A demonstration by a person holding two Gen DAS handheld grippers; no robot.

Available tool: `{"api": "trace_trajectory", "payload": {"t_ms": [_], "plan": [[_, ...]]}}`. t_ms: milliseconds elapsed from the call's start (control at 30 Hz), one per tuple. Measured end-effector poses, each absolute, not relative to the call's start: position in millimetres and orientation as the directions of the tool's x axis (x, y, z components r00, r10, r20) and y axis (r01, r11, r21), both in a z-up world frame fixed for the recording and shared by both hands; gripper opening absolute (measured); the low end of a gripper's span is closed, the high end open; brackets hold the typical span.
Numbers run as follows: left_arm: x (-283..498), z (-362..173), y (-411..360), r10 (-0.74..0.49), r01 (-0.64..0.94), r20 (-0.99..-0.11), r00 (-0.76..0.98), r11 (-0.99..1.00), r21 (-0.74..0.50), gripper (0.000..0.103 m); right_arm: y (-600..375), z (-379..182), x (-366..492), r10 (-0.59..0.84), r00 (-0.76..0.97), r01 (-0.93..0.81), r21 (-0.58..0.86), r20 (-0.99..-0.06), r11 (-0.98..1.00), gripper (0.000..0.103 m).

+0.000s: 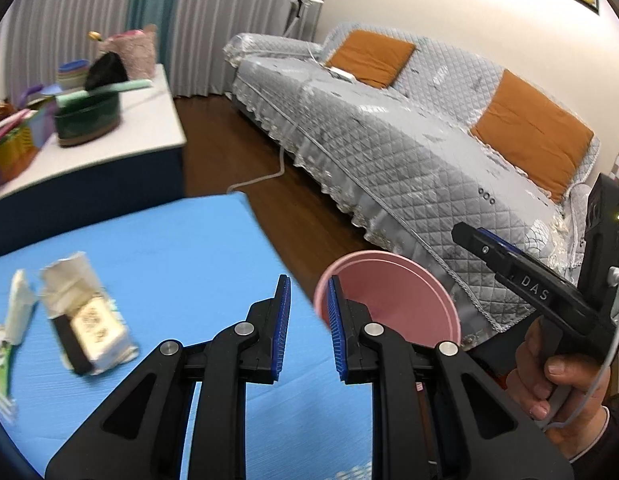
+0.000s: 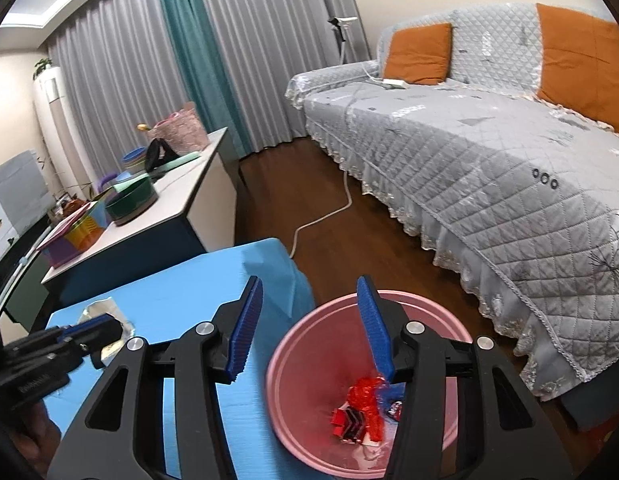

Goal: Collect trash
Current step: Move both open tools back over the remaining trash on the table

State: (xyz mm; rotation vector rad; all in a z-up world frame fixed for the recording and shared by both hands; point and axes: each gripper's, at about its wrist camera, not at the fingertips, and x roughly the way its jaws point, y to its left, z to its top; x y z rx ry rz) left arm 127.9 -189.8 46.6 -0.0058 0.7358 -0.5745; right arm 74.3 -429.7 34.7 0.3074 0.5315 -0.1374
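A pink bin (image 2: pixel 309 344) stands on the floor at the right edge of the blue table (image 2: pixel 181 292); a red wrapper (image 2: pixel 361 408) and other scraps lie at its bottom. My right gripper (image 2: pixel 309 292) hangs open over the bin's near rim with nothing between its fingers. In the left wrist view my left gripper (image 1: pixel 308 292) is open and empty at the table's right edge, beside the pink bin (image 1: pixel 397 292). A torn paper pack (image 1: pixel 85 316) and a white scrap (image 1: pixel 19 304) lie on the blue table (image 1: pixel 181 248) to its left. A hand holds the right gripper (image 1: pixel 469 236) over the bin.
A grey quilted sofa (image 2: pixel 489 152) with orange cushions runs along the right. A white cabinet (image 2: pixel 181 200) behind the table carries a green tub and baskets. A white cable (image 2: pixel 329 212) trails over the wooden floor between them. The left gripper (image 2: pixel 109 328) shows near a silver wrapper (image 2: pixel 97 308).
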Motion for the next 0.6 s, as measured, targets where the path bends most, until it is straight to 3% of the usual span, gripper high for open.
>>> {"api": "trace_trajectory", "payload": {"t_ms": [333,600], "plan": [[124,64,-91,-0.343,0.316,-0.608,0.716,0.936,-0.157,0.019,-370,40,88,0.053,0.867,0.098,0.273,-0.495,0.957,0.033],[115,40,-15,-0.172,0.086,-0.622,0.764,0.982,-0.167,0.019,-316,36,103,0.14,0.857,-0.003,0.268,-0.495,0.963,0.029]]}}
